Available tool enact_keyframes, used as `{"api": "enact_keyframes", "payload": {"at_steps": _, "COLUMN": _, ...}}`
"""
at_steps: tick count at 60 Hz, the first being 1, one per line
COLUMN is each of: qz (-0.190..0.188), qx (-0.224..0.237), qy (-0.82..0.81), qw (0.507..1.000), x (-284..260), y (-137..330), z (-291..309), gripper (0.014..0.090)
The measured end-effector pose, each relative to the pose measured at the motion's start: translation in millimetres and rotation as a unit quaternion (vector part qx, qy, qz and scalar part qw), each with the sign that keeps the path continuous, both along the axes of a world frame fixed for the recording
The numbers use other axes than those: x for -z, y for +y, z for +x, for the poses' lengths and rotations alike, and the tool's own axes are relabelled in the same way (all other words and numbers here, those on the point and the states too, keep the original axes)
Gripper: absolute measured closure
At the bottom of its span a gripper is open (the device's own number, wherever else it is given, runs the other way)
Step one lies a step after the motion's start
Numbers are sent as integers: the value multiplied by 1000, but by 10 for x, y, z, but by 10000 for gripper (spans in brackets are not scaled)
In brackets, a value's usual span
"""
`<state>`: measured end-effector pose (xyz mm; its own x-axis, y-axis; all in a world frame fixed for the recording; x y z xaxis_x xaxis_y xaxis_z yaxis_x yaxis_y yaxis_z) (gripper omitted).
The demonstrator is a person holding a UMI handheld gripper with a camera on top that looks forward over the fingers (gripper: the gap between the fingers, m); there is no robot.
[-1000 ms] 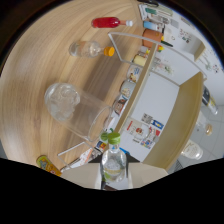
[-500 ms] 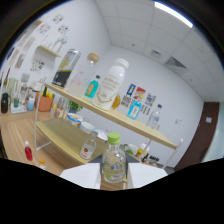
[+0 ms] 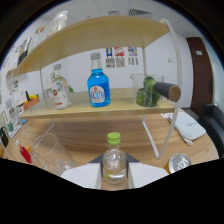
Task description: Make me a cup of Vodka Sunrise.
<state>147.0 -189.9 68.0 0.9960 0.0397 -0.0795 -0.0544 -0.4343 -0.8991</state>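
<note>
1. The tongs (image 3: 114, 175) are gripping a small clear bottle with a green cap (image 3: 114, 159), holding it upright.
2. Just beyond, an empty glass (image 3: 44, 147) is waiting on the bench (image 3: 200, 147); nothing seems poured yet.
3. On the shelf (image 3: 120, 106), a blue bottle (image 3: 98, 87) and a clear spirit bottle (image 3: 59, 90), possibly vodka, are standing untouched, so mixing lies mostly ahead.

The gripper (image 3: 114, 172) has pale, flat fingers (white, broad pads).

Small bottle held before the shelf

The gripper (image 3: 114, 175) clamped a green-capped clear bottle (image 3: 114, 161) – beyond it a blue bottle (image 3: 98, 88) stood upright on the wooden shelf (image 3: 100, 107).
</note>
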Motion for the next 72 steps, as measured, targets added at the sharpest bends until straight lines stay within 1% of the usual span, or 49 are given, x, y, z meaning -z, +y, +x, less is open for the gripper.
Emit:
{"api": "enact_keyframes", "payload": {"at_steps": 6, "qz": -22, "qx": 1, "qy": -2, "qw": 1000, "x": 214, "y": -6, "z": 17, "gripper": 696}}
{"api": "enact_keyframes", "payload": {"at_steps": 17, "qz": -56, "qx": -1, "qy": -16, "qw": 998, "x": 425, "y": -35, "z": 30, "gripper": 691}}
{"api": "enact_keyframes", "payload": {"at_steps": 30, "qz": -49, "qx": -16, "qy": -36, "qw": 998, "x": 432, "y": -145, "z": 34, "gripper": 682}}
{"api": "enact_keyframes", "payload": {"at_steps": 37, "qz": -53, "qx": -24, "qy": -36, "qw": 998, "x": 452, "y": -210, "z": 28, "gripper": 669}}
{"api": "enact_keyframes", "payload": {"at_steps": 41, "qz": -53, "qx": -25, "qy": -35, "qw": 998, "x": 434, "y": -229, "z": 32, "gripper": 592}}
{"api": "enact_keyframes", "payload": {"at_steps": 43, "qz": -54, "qx": -26, "qy": -35, "qw": 998, "x": 414, "y": -242, "z": 37, "gripper": 531}}
{"api": "enact_keyframes", "payload": {"at_steps": 45, "qz": -58, "qx": -26, "qy": -37, "qw": 997, "x": 385, "y": -264, "z": 38, "gripper": 406}}
{"api": "enact_keyframes", "payload": {"at_steps": 46, "qz": -58, "qx": -26, "qy": -37, "qw": 997, "x": 360, "y": -274, "z": 33, "gripper": 297}}
{"api": "enact_keyframes", "payload": {"at_steps": 47, "qz": -57, "qx": -28, "qy": -37, "qw": 997, "x": 321, "y": -288, "z": 27, "gripper": 280}}
{"api": "enact_keyframes", "payload": {"at_steps": 48, "qz": -56, "qx": -27, "qy": -38, "qw": 997, "x": 286, "y": -298, "z": 24, "gripper": 220}}
{"api": "enact_keyframes", "payload": {"at_steps": 49, "qz": -55, "qx": -24, "qy": -38, "qw": 997, "x": 243, "y": -311, "z": 28, "gripper": 178}}
{"api": "enact_keyframes", "payload": {"at_steps": 51, "qz": -52, "qx": -18, "qy": -41, "qw": 998, "x": 151, "y": -345, "z": 41, "gripper": 201}}
{"api": "enact_keyframes", "payload": {"at_steps": 63, "qz": -38, "qx": 25, "qy": -37, "qw": 998, "x": -522, "y": -722, "z": -45, "gripper": 196}}
{"api": "enact_keyframes", "payload": {"at_steps": 72, "qz": -39, "qx": 44, "qy": -49, "qw": 997, "x": -872, "y": -1099, "z": -268, "gripper": 197}}
